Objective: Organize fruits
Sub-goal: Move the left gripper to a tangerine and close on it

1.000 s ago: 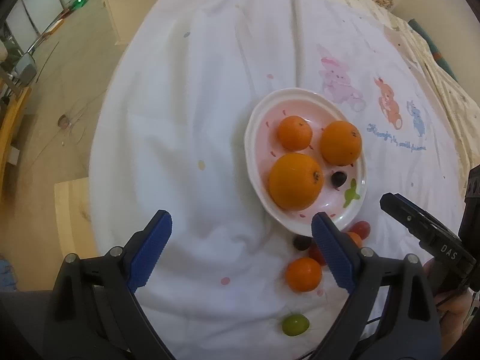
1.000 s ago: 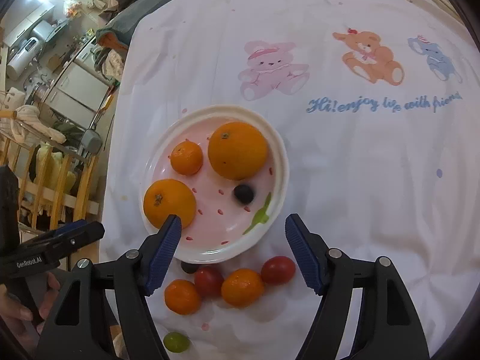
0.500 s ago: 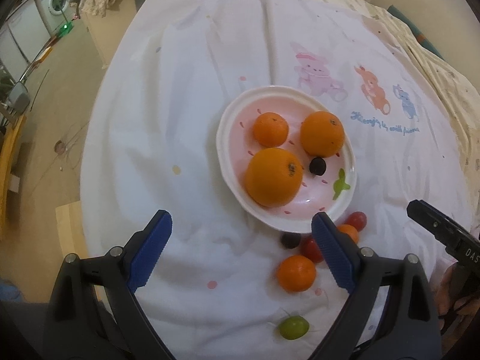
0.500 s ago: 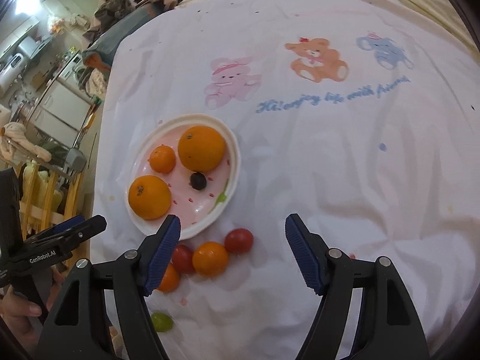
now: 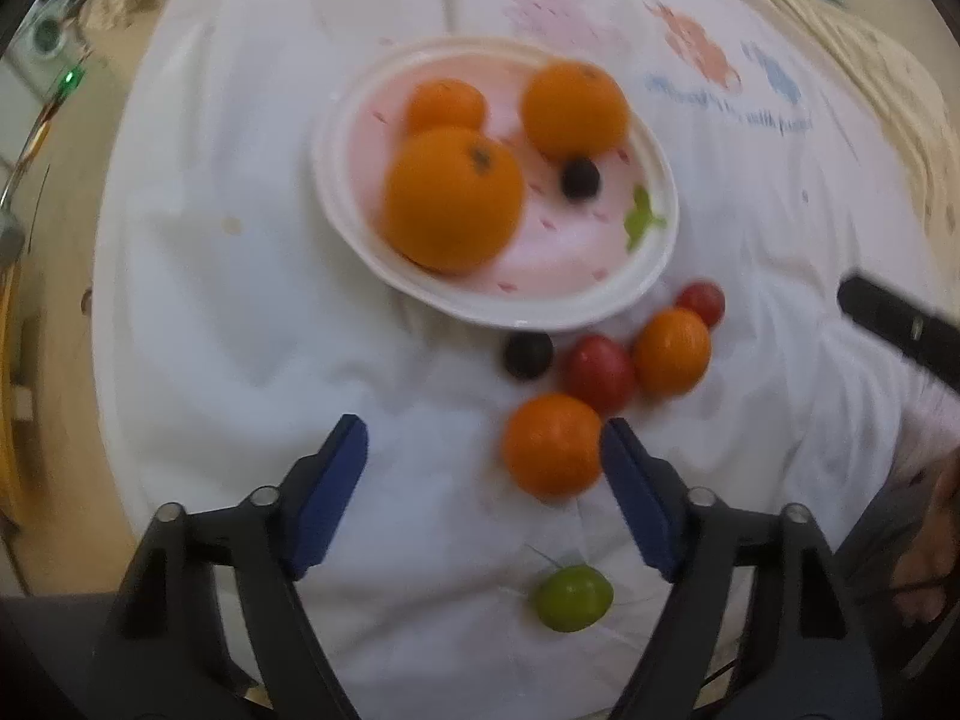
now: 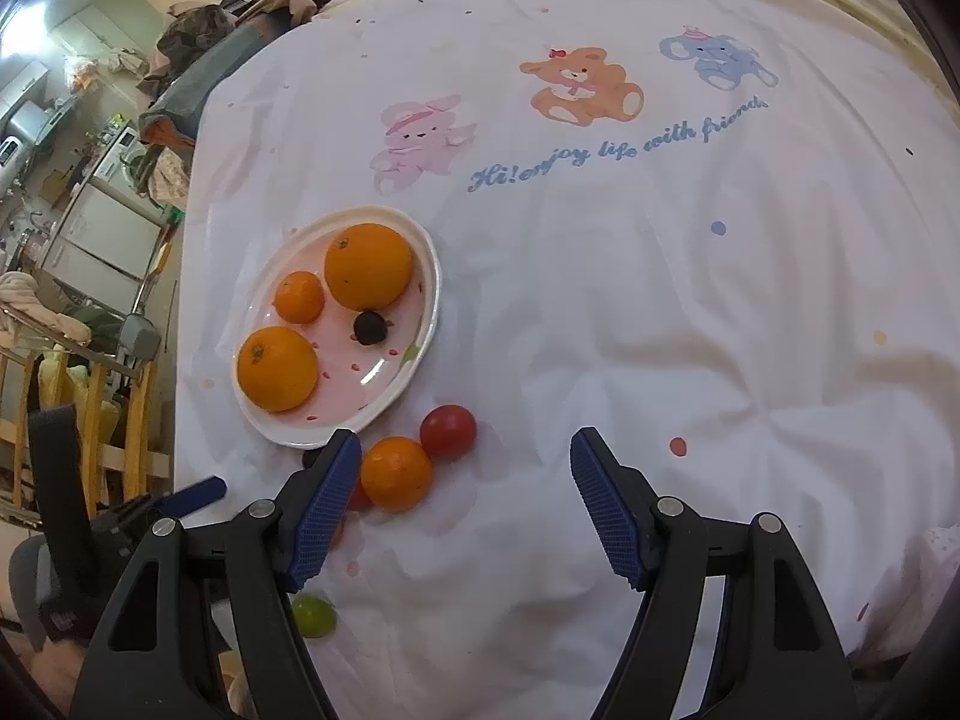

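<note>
White cotton sheeting (image 6: 630, 312), printed with a pink rabbit, a brown bear, a blue elephant and a line of blue script, covers the bed-like surface where the fruit lies. An oval pink-and-white plate (image 5: 354, 228) already holds three oranges (image 5: 453, 198) and one small dark berry (image 5: 579, 177), so part of the sorting looks done. Loose on the sheet just beside the plate's near rim are another dark berry (image 5: 527, 355), two red tomatoes (image 5: 600, 373), two small oranges and, nearer the person, a green grape (image 5: 573, 597); these appear to be what is left. The left gripper (image 5: 483, 468) points down over the nearest small orange (image 5: 552, 443), its blue jaws closing, the fruit just beside the right-hand pad, not yet pressed. The right gripper (image 6: 465, 504) hangs part open with nothing in it, over bare sheet beside the loose fruit. Beyond the bed's edge the room is cluttered: piled clothes, pale cabinets, a washing machine and a wooden rail.
</note>
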The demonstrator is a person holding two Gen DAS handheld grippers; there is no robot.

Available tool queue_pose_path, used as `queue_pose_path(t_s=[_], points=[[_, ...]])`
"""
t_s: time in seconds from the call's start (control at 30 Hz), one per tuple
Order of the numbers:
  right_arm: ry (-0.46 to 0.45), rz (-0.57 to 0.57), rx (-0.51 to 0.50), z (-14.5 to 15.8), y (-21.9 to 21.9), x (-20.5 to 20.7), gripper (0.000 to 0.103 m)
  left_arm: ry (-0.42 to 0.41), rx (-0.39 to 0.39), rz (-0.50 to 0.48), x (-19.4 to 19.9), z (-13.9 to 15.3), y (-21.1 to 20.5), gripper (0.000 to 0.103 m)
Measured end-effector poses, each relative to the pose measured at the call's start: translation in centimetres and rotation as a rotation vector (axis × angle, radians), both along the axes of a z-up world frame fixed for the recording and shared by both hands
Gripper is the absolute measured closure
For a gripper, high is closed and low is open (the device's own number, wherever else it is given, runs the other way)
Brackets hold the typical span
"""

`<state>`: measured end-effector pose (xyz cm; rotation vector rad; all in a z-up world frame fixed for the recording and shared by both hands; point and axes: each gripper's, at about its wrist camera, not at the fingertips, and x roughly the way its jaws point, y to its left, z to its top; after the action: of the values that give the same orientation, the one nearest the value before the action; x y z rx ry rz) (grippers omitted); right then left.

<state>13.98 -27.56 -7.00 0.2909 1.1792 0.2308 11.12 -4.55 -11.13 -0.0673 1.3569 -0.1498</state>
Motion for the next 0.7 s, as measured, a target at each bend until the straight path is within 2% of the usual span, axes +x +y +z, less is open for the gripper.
queue_pose_path(t_s=[0.1, 0.23, 0.63, 0.7], points=[[0.016, -0.005, -0.001, -0.4, -0.1, 0.1, 0.028, 0.019, 0.01, -0.044, -0.3, -0.6, -1.1, 0.032], [0.01, 0.002, -0.006, -0.2, -0.1, 0.0, 0.028, 0.033, -0.007, -0.051, -0.2, -0.9, -1.8, 0.032], [0.024, -0.006, -0.004, -0.4, 0.0, 0.4, 0.028, 0.048, 0.038, -0.084, 0.2, -1.9, -3.4, 0.033], [0.02, -0.001, -0.002, -0.4, 0.1, 0.3, 0.028, 0.053, 0.041, -0.084, 0.4, -2.3, -3.7, 0.042]])
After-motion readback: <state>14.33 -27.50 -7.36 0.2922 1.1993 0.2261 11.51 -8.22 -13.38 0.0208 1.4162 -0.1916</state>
